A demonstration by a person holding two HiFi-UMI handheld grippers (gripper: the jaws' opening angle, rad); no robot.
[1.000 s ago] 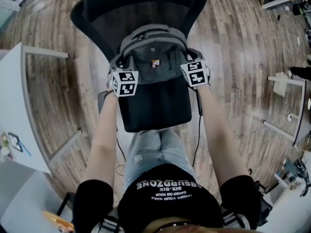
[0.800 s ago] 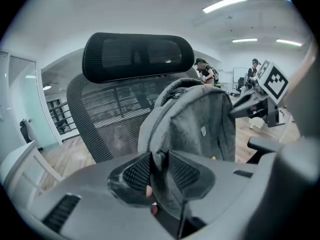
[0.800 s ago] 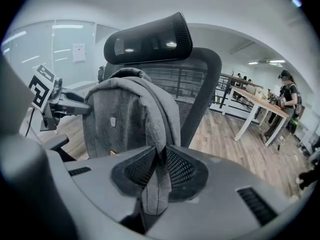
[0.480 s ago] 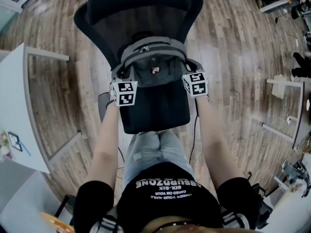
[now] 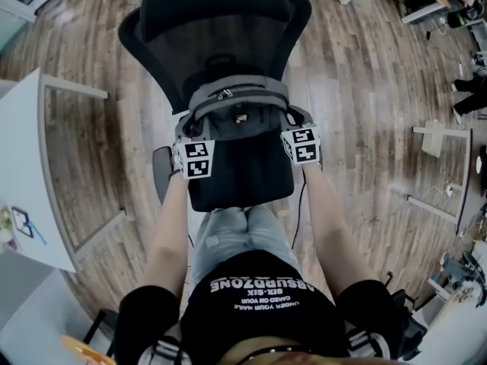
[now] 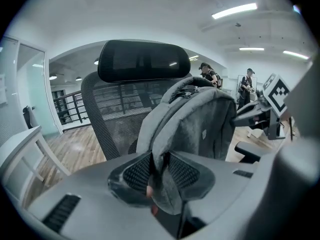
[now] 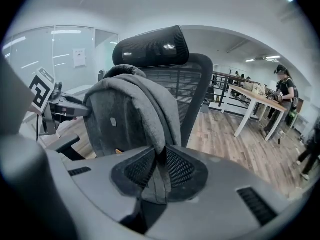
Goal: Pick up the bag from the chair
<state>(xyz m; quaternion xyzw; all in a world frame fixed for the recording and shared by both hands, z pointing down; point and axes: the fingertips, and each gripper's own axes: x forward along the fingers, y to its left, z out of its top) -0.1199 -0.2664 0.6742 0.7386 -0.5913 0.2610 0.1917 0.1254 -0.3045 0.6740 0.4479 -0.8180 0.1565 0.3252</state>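
A grey backpack (image 5: 237, 112) stands upright on the black office chair (image 5: 217, 29), against its mesh backrest. My left gripper (image 5: 185, 137) grips the bag's left side and my right gripper (image 5: 295, 125) its right side. In the left gripper view the bag (image 6: 192, 124) fills the middle, and my left gripper (image 6: 159, 170) is shut on a fold of its grey fabric. In the right gripper view my right gripper (image 7: 160, 166) is shut on the bag's (image 7: 130, 114) shoulder strap. The chair's headrest (image 7: 151, 46) rises behind the bag.
A white desk (image 5: 23, 166) stands at the left, with white table frames (image 5: 441, 166) at the right on the wooden floor. The chair's armrests (image 5: 160, 162) flank the seat. People stand far off (image 7: 284, 96) by a long table. The person's legs (image 5: 240, 238) are close to the seat front.
Both grippers and the bag have shifted slightly up the head view, away from the person's body. The grips on the bag are unchanged.
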